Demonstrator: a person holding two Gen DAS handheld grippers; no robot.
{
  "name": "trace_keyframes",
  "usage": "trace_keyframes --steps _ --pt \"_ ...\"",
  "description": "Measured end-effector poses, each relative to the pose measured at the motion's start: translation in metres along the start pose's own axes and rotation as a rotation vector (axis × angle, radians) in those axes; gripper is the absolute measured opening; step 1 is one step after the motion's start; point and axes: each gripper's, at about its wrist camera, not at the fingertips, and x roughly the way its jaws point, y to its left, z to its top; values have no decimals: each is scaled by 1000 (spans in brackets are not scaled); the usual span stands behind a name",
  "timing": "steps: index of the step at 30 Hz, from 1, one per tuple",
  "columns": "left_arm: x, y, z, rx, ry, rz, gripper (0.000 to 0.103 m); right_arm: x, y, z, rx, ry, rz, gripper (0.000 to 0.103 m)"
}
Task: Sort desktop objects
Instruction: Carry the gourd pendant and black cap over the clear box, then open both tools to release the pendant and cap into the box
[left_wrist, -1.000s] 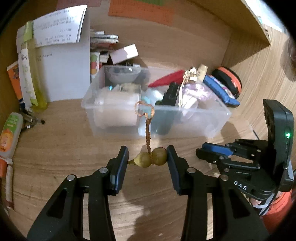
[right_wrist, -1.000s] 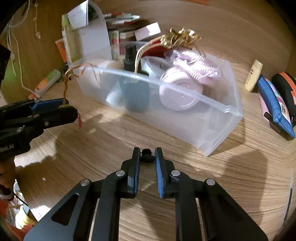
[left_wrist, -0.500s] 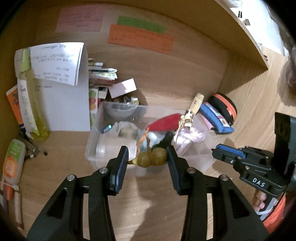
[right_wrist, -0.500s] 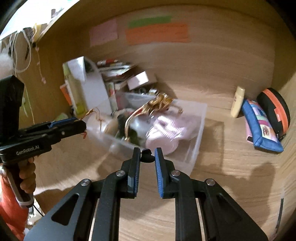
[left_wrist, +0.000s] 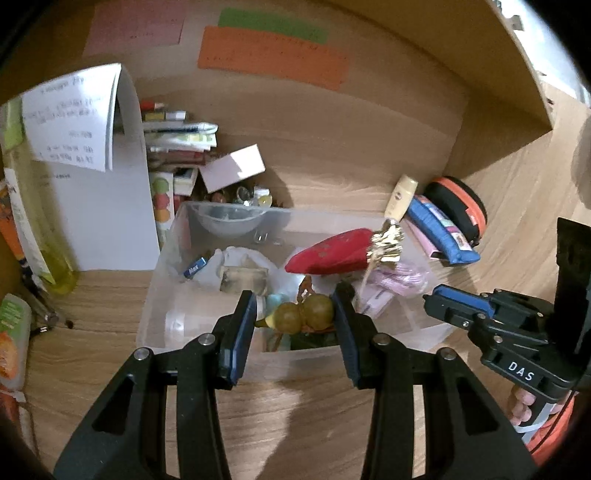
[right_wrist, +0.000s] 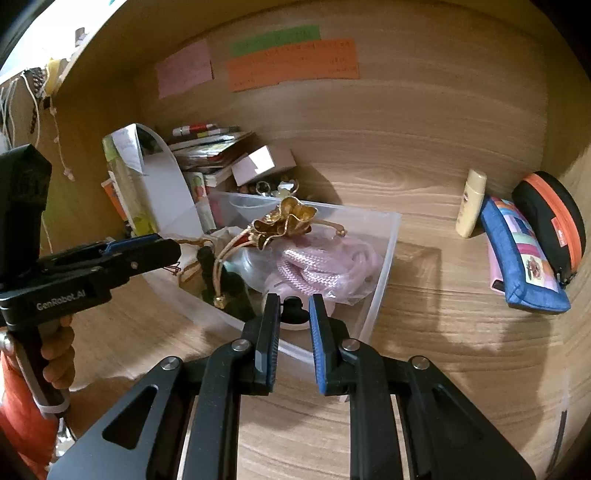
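My left gripper (left_wrist: 294, 317) is shut on a small yellow-green gourd charm (left_wrist: 303, 316) with a brown braided cord, held above the front of a clear plastic bin (left_wrist: 162, 254). The bin holds a red pouch (left_wrist: 330, 254), a gold ornament (right_wrist: 284, 221), pink rope (right_wrist: 317, 264) and other small items. My right gripper (right_wrist: 293, 314) is shut on a small black object (right_wrist: 293, 306), held over the bin's near right corner (right_wrist: 384, 266). The left gripper also shows in the right wrist view (right_wrist: 162, 251), and the right gripper in the left wrist view (left_wrist: 436, 299).
A folded white paper stand (left_wrist: 107, 177), a yellow bottle (left_wrist: 29, 221) and stacked booklets (left_wrist: 181, 136) stand at the back left. A cream tube (right_wrist: 471, 206), a blue pouch (right_wrist: 524, 258) and a black-orange case (right_wrist: 554, 221) lie at the right. Coloured notes (right_wrist: 291, 62) hang on the back wall.
Both grippers have risen and moved forward, so they are now over the bin. The gourd charm went from beside the bin's front wall to above its contents. Neither grip has changed.
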Motion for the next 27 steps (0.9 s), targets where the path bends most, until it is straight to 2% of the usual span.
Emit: trace_keyframes --steps 5,20,27 --pt "12 4 -2 -4 27 1 42 11 -2 1 -3 20 -4 14" --pt "13 -2 -1 25 27 -6 42 20 2 -2 -28 42 -44 15" --pt "2 -2 1 21 5 1 42 16 6 -2 -29 36 -48 21"
